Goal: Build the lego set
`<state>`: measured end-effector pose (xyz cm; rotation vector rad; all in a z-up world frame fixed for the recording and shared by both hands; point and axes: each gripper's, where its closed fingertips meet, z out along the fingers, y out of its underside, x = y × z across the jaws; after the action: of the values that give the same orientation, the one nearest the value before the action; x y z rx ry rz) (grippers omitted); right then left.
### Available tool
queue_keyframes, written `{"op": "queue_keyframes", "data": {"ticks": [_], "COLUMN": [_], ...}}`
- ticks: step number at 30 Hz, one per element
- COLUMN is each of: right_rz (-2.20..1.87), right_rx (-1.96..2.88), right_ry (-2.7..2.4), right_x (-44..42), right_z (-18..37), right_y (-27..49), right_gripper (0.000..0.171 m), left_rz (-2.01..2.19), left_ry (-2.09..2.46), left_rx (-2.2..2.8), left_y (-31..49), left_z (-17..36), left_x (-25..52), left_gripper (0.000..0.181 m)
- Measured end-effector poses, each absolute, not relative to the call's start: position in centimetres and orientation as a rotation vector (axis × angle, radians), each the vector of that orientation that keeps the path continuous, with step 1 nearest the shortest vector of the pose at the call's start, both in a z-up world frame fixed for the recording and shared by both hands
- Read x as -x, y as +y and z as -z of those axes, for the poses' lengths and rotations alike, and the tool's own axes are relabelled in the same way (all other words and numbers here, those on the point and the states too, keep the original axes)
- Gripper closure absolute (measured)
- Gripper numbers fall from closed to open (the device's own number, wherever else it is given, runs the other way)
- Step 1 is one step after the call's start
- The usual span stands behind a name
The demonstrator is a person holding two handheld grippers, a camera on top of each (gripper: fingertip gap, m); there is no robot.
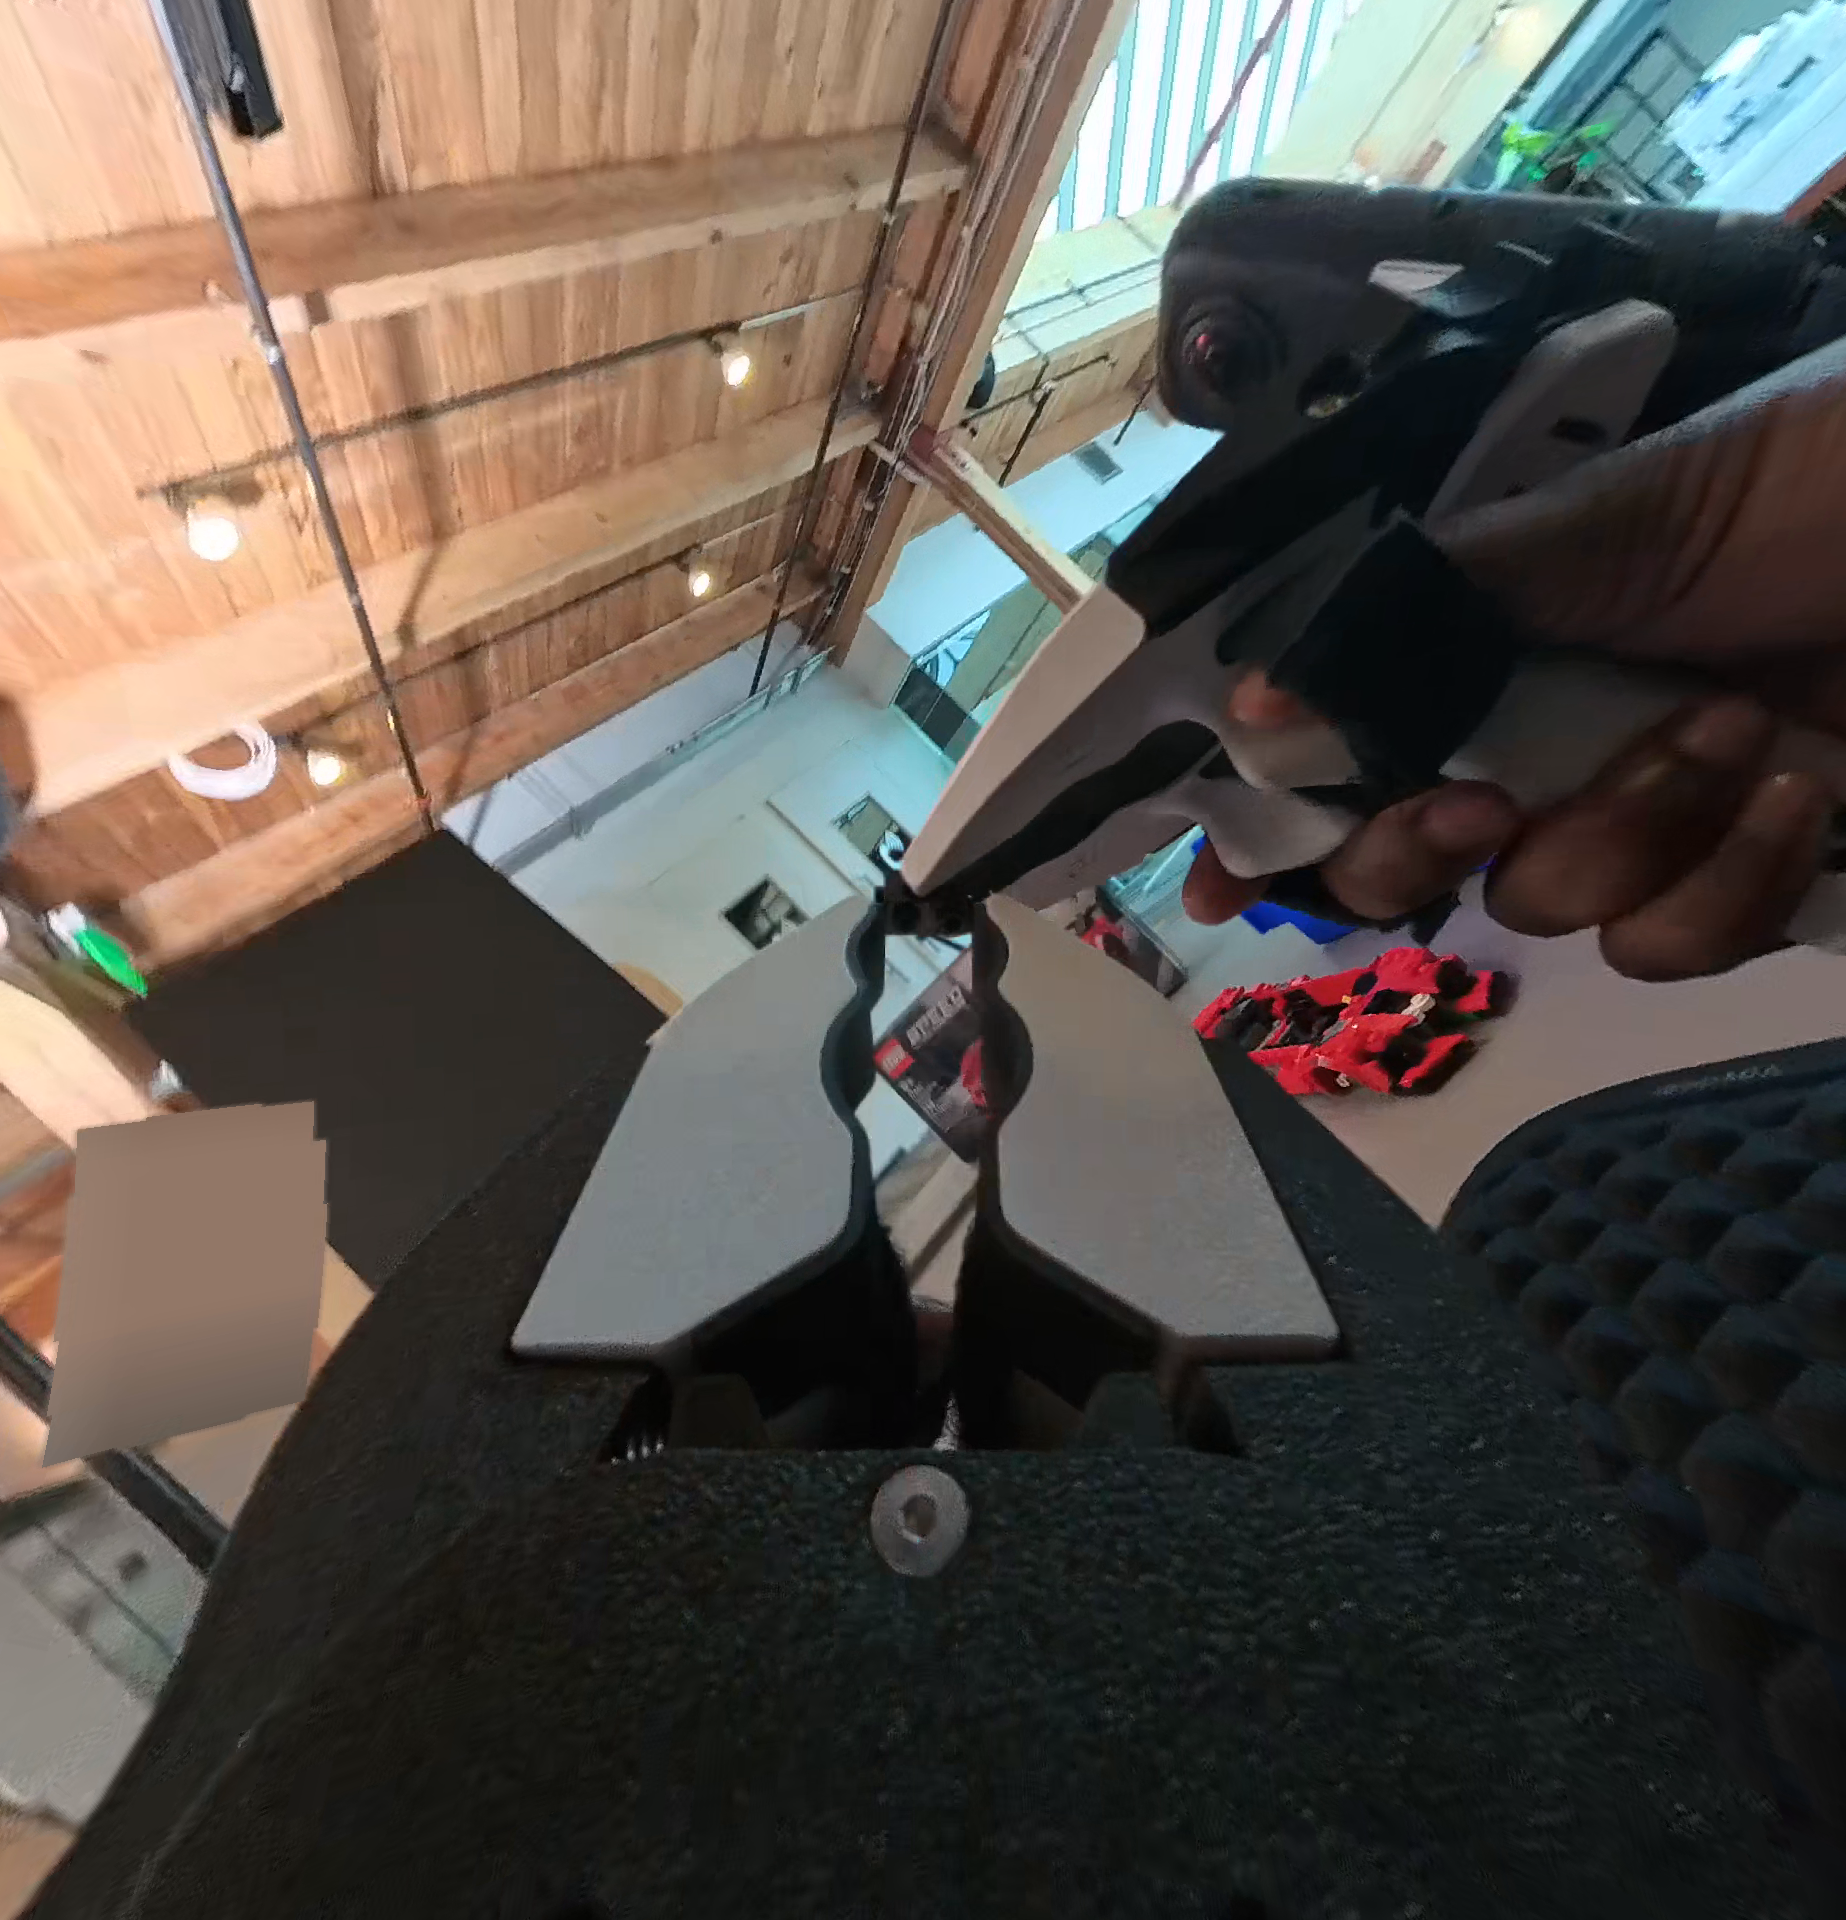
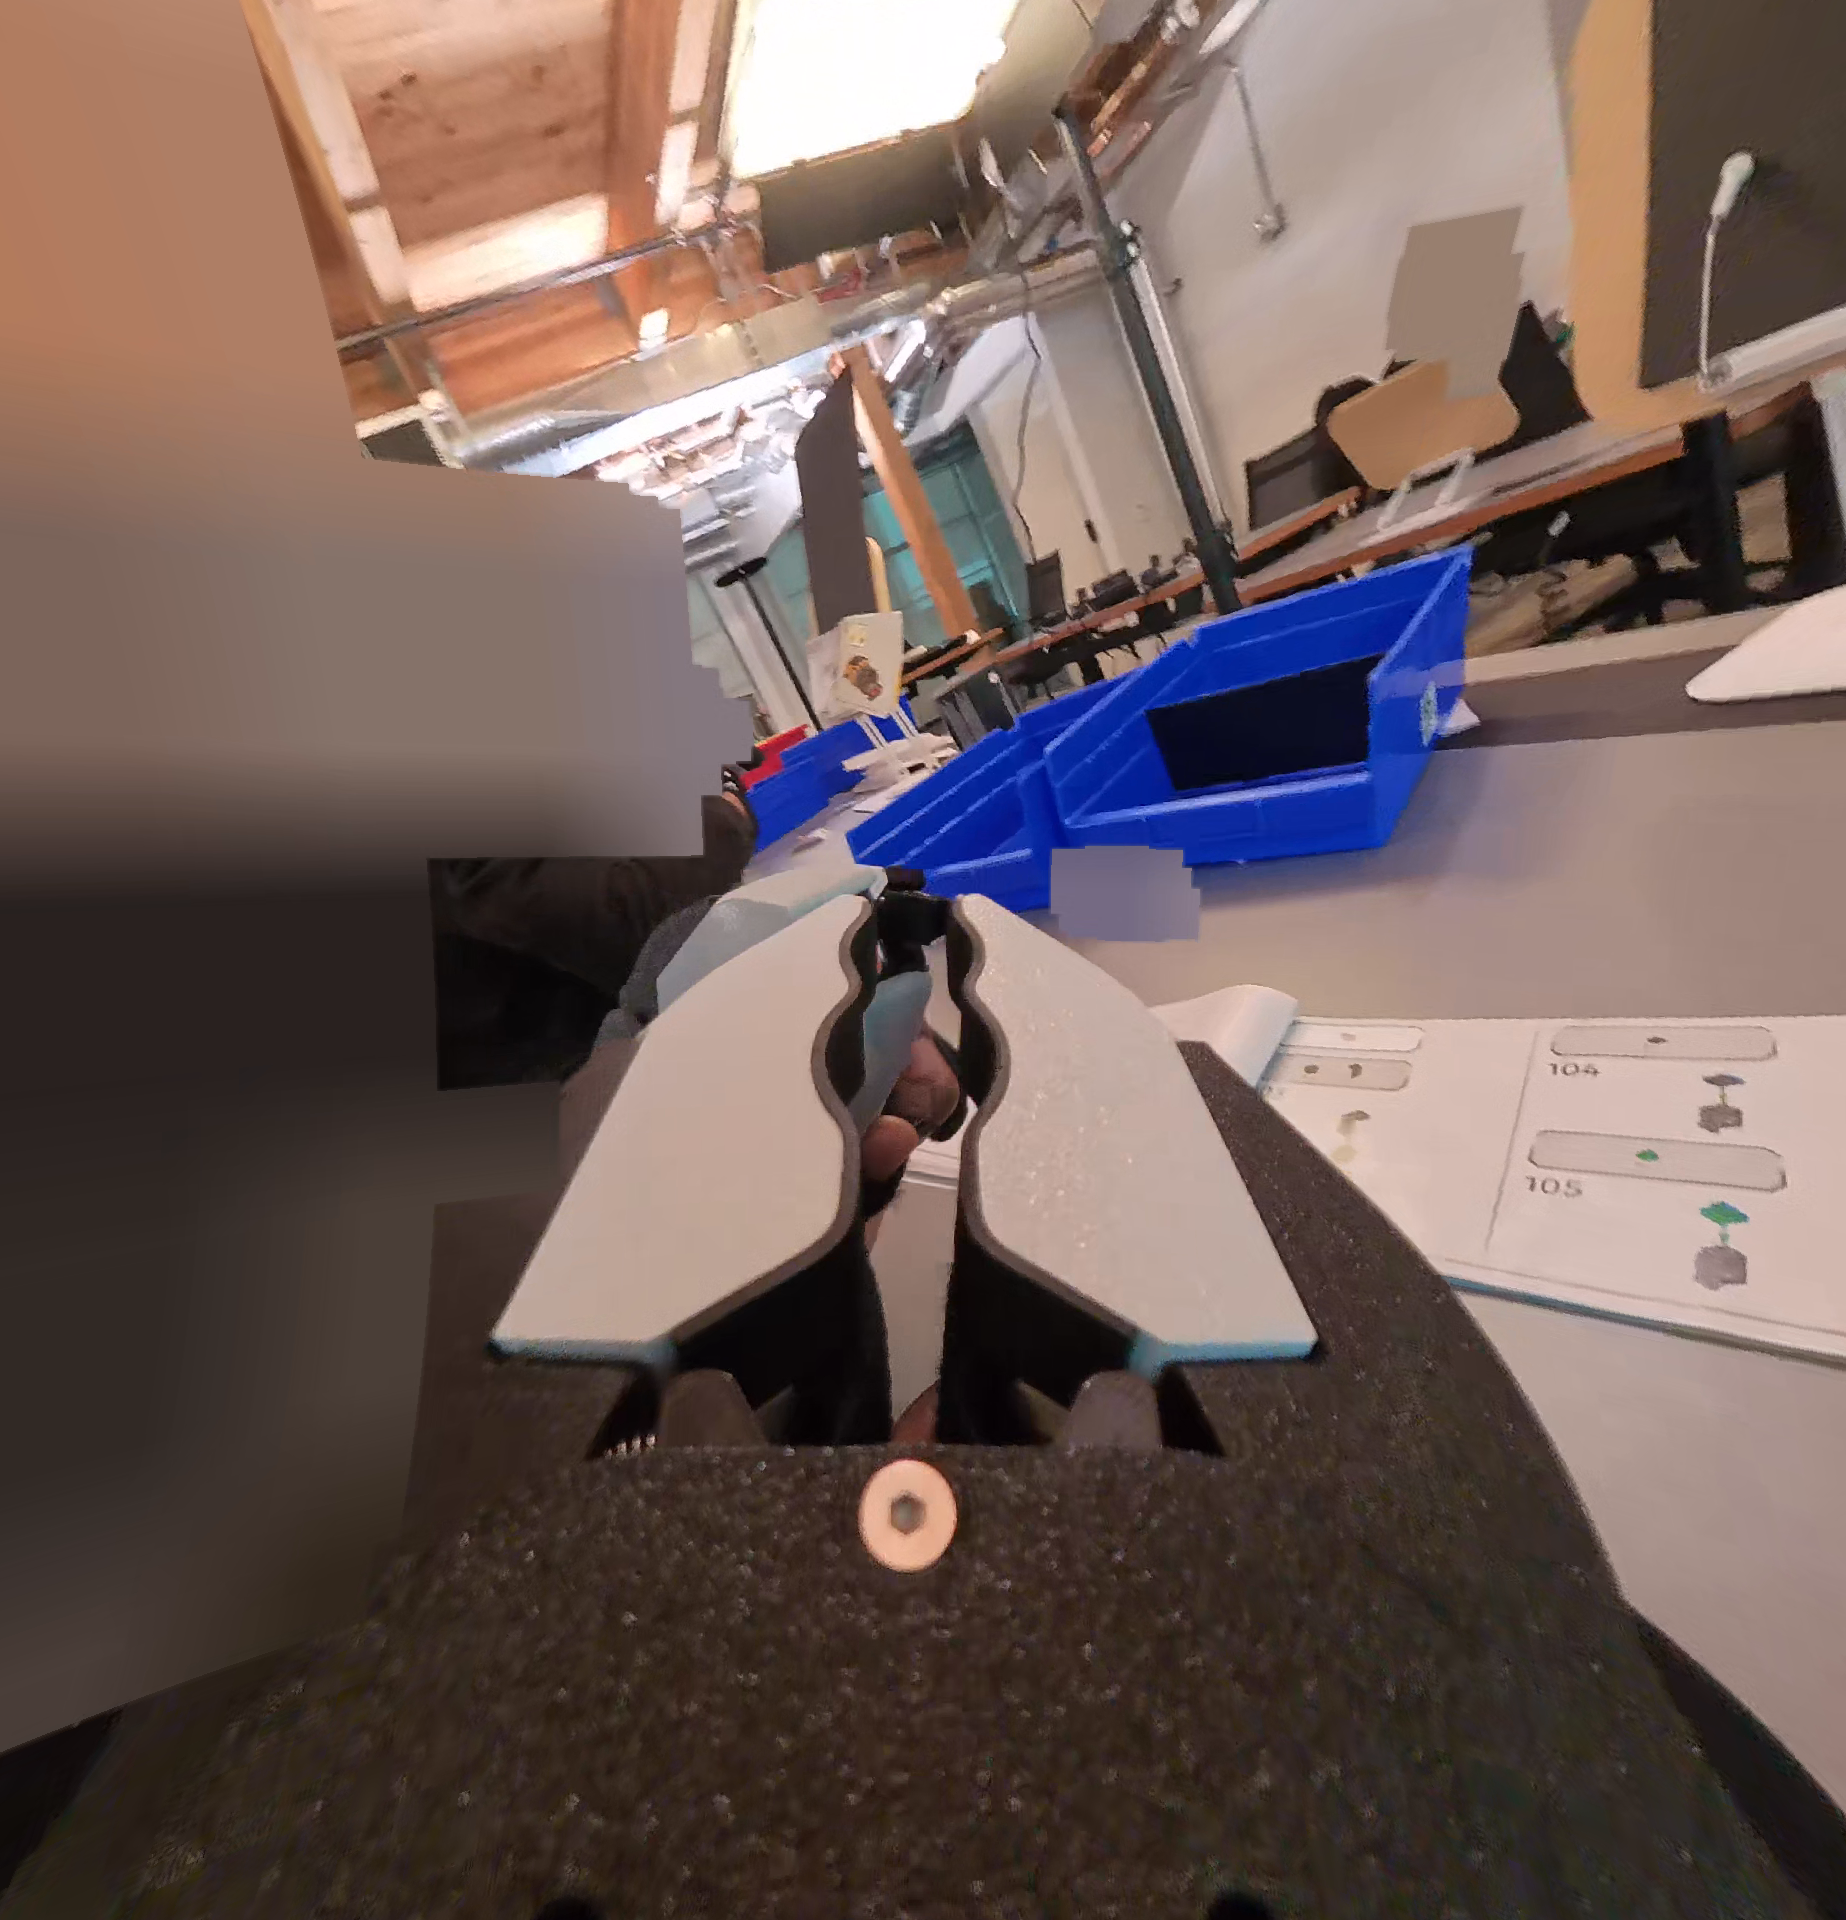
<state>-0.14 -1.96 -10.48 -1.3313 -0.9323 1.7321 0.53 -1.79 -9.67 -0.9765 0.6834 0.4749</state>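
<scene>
Left gripper [image 1: 929,920] view – red car [image 1: 1350,1023]; right – blue bins [image 2: 1262,748].

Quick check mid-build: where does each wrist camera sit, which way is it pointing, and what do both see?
Left wrist view: on the left gripper, tilted up at ceiling and red lego car; a hand shows.
Right wrist view: on the right gripper, facing blue bins and instruction booklet.
Shared: the small black piece, both grippers meeting.

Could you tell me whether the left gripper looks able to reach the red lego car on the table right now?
Probably not yet: the left gripper is pinching a small black piece together with the right gripper, though the red lego car lies unobstructed.
</scene>
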Motion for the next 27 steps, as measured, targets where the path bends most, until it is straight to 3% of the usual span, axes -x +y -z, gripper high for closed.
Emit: {"op": "queue_keyframes", "data": {"ticks": [8,14,21,27], "right_rz": [-1.649,-1.076,-0.747,-0.770], "right_rx": [1.492,1.798,1.792,1.799], "right_ry": [-1.107,-1.285,-1.392,-1.442], "right_x": [0.8,-3.0,-3.9,-4.5], "right_z": [13.9,24.0,26.2,25.8], "right_y": [-4.0,-0.2,-0.2,-1.0], "right_gripper": [0.159,0.158,0.156,0.143], "left_rz": [-0.251,-0.065,-0.097,-0.088], "left_ry": [0.441,0.432,0.502,0.498], "left_rx": [1.173,1.468,1.494,1.511], "left_y": [-3.7,-4.7,-4.0,-3.6], "left_z": [12.9,17.6,17.6,18.4], "left_x": [1.0,2.7,2.4,2.7], "left_gripper": [0.166,0.166,0.166,0.166]}}
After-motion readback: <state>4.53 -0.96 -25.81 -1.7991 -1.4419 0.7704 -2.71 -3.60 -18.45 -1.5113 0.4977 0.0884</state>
